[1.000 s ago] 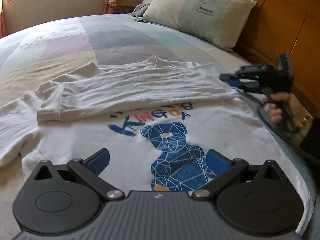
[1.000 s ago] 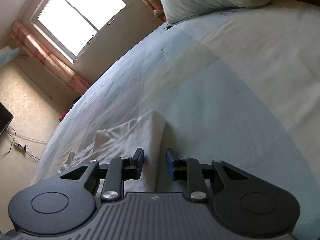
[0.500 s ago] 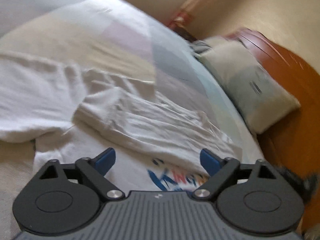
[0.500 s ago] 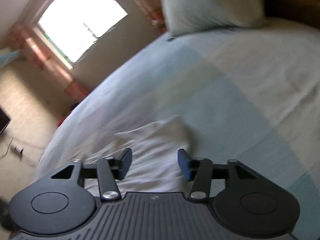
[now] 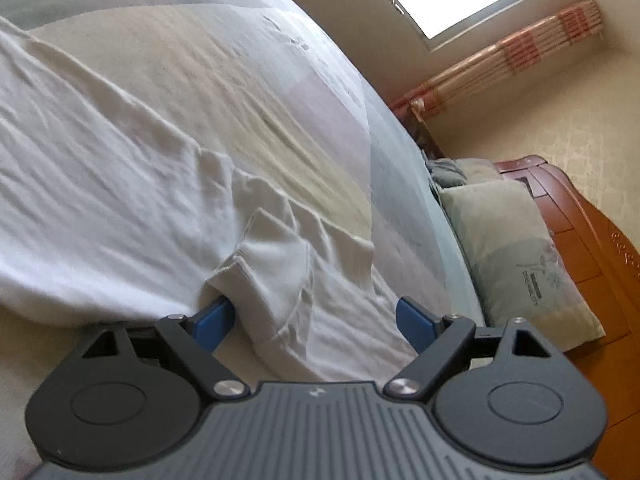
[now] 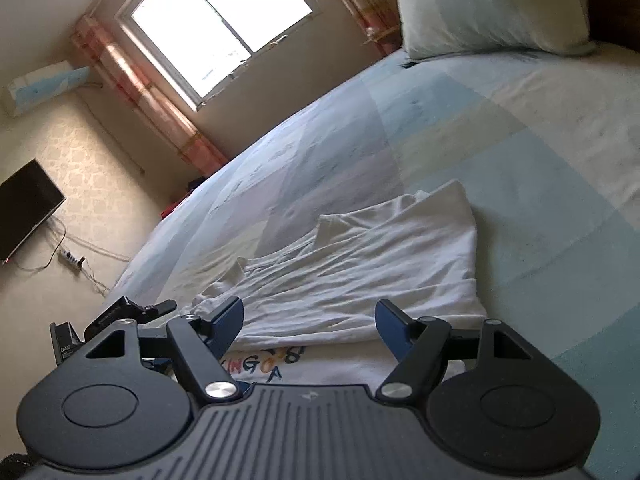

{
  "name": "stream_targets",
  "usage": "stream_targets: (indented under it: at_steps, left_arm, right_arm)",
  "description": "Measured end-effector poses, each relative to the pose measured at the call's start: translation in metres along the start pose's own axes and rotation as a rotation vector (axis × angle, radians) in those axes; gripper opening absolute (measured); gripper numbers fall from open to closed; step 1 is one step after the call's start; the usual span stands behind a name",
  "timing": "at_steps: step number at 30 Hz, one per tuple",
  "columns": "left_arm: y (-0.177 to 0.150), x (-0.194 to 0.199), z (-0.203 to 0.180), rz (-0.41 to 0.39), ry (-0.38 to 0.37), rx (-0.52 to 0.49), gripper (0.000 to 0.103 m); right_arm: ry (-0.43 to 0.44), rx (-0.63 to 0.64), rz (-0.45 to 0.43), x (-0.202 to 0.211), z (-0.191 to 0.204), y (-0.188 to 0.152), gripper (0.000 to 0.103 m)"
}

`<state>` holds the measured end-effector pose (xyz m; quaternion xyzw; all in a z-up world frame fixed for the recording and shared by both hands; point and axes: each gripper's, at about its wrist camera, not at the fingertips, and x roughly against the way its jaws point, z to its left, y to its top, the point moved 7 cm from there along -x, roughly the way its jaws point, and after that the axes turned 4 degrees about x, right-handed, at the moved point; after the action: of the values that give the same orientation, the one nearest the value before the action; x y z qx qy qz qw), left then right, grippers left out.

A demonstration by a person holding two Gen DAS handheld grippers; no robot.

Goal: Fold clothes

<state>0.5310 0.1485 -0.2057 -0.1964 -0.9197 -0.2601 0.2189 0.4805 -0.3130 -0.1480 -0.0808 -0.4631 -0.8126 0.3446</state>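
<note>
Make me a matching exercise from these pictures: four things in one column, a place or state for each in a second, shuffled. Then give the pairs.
1. white T-shirt
2. left gripper
3. pillow
4. television

A. on the wall, screen dark
B. against the wooden headboard
C. spread on the bed, top part folded over
D. open, a fold of shirt cloth between its fingers

Pairs: 1-C, 2-D, 3-B, 4-A

We're seeing a patchwork bedspread (image 6: 460,120) filling mid-frame, a pillow (image 6: 492,4) sitting upper right, a bright window (image 6: 220,28) w/ striped curtains (image 6: 148,92) upper left, an AC unit (image 6: 44,84) far left, a dark TV (image 6: 24,208) hanging mid-left, and a power strip (image 6: 70,258) lying below it.
</note>
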Motion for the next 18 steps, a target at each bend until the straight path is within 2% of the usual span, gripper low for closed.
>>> stream_targets:
  at_steps: [4, 5, 7, 12, 13, 15, 17, 18]
  left_arm:
    - [-0.002, 0.002, 0.003, -0.008, -0.055, 0.052, 0.087]
    - [-0.002, 0.000, 0.003, -0.007, -0.056, 0.051, 0.087]
    - [-0.001, -0.005, 0.003, -0.005, -0.047, 0.036, 0.080]
    - [0.003, -0.018, 0.002, -0.001, -0.025, -0.001, 0.079]
    - [0.004, -0.020, 0.001, 0.000, -0.021, -0.008, 0.073]
    - [0.005, -0.025, -0.001, 0.001, -0.013, -0.033, 0.070]
    - [0.008, -0.027, -0.001, -0.005, 0.019, -0.033, 0.053]
    - [0.010, -0.029, 0.001, -0.004, 0.047, -0.023, 0.038]
  right_arm:
    - [-0.003, -0.004, 0.000, -0.002, -0.003, 0.000, 0.078]
    - [-0.002, -0.003, -0.002, -0.002, -0.003, 0.001, 0.079]
    - [0.002, 0.001, 0.002, -0.005, -0.002, 0.000, 0.080]
    - [0.004, 0.005, 0.015, -0.007, -0.002, -0.003, 0.080]
    - [0.004, 0.006, 0.017, -0.007, -0.002, -0.004, 0.080]
    - [0.005, 0.005, 0.020, -0.007, -0.002, -0.005, 0.080]
    - [0.003, 0.002, 0.023, -0.007, -0.003, -0.005, 0.080]
    - [0.000, 0.002, 0.024, -0.008, -0.003, -0.005, 0.080]
